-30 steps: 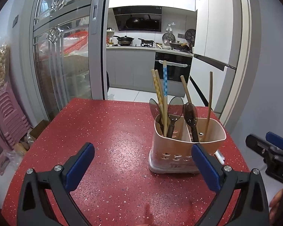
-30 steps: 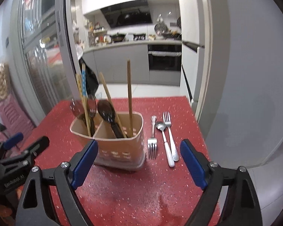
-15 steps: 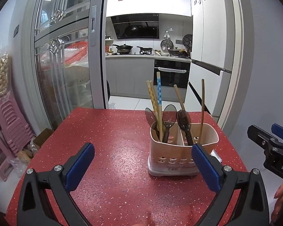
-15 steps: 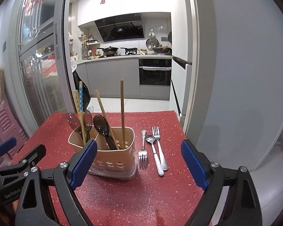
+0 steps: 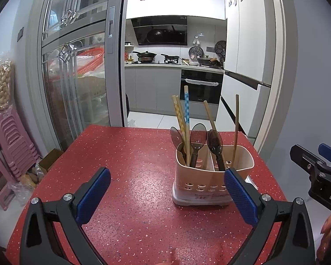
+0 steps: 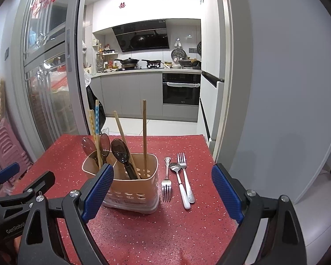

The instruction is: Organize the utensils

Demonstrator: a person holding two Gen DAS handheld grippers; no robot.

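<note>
A beige two-compartment utensil holder [image 5: 211,183] [image 6: 134,185] stands on the red speckled table [image 5: 130,165], with several chopsticks [image 5: 186,119] and dark plastic spoons [image 6: 119,150] upright in it. To its right lie a fork [image 6: 166,181], a white-handled spoon [image 6: 181,185] and a second fork [image 6: 186,176] side by side. My left gripper [image 5: 165,187] hangs open over the table, with the holder just beyond its right finger. My right gripper [image 6: 163,190] is open too, nothing between its pads, the holder and the loose cutlery lying ahead of it.
The table's far edge faces a kitchen doorway with a glass sliding door [image 5: 77,84] on the left. A fridge [image 5: 245,66] and a grey wall [image 6: 275,88] stand to the right. Pink stools [image 5: 8,145] are stacked on the floor at left.
Both grippers have risen and tilted up a little, so the holder and cutlery sit lower and farther off in each view. The jaws stay as wide as before.
</note>
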